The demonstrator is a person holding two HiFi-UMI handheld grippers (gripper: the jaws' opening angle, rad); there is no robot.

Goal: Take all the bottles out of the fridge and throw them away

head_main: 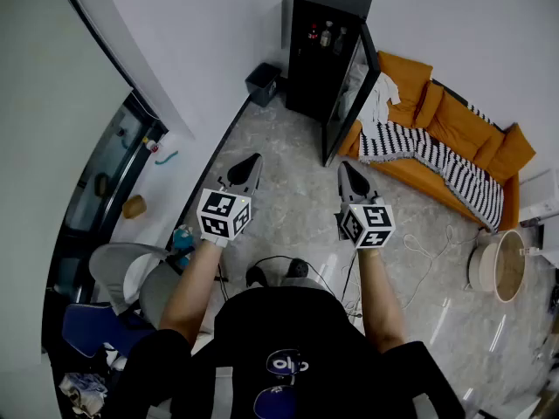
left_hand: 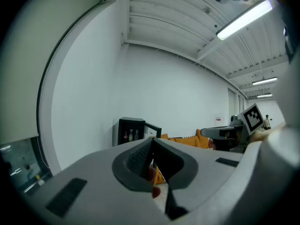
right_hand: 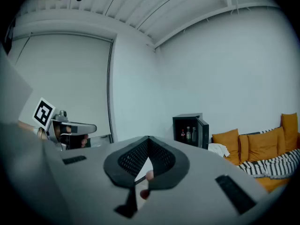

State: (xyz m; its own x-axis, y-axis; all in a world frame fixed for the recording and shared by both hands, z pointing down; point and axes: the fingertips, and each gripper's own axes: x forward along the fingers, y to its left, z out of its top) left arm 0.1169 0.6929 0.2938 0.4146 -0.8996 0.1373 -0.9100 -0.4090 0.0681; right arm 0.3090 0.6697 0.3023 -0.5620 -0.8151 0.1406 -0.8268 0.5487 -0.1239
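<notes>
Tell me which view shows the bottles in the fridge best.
The right gripper view: it looks into the open fridge, with three bottles standing side by side. The left gripper view shows them a little smaller; the head view, tiny, from above.

3 btls (head_main: 326, 35), 1 fridge (head_main: 306, 72), 2 grippers (head_main: 253, 161) (head_main: 346, 167), 1 sofa (head_main: 463, 129)
</notes>
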